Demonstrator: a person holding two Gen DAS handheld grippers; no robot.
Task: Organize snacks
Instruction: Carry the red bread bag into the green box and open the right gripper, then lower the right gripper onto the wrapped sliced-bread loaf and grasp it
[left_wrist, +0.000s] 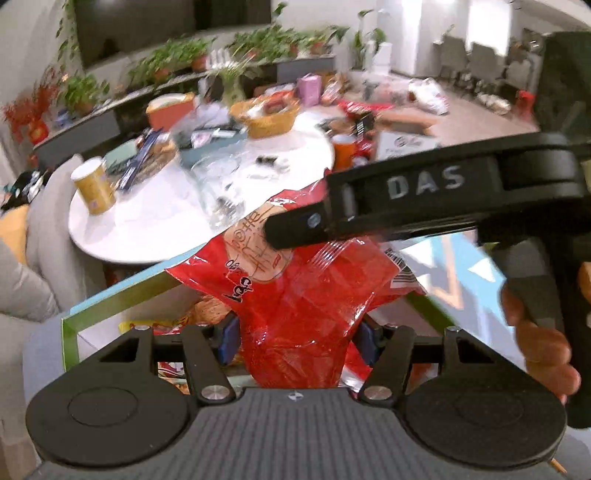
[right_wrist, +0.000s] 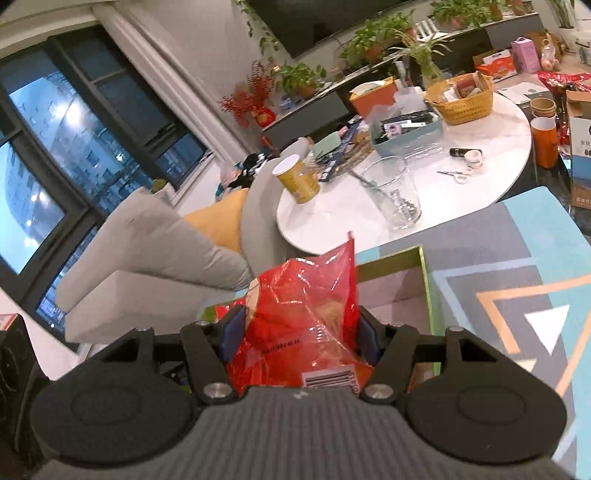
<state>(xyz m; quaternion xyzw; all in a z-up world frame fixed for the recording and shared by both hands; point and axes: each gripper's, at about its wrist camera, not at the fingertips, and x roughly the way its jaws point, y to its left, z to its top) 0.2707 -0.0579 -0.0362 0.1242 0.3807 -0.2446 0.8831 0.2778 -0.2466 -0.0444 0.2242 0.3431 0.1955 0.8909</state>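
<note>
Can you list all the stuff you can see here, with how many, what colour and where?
snack bag: one, red, held between both grippers above the box
box: one, green-rimmed, open, under the bag
rug: one, grey, blue and orange, under the box
table: one, white, round, behind the box
can: one, yellow, table's near left edge
glass jar: one, clear, table's near edge
basket: one, yellow, far side of table
scissors: one pair, white-handled, on table
sofa: one, grey, left of table
plants: several, green, shelf by wall
left gripper: black, blue fingers on bag
right gripper: black, fingers on bag
hand: one, right edge of left view
</note>
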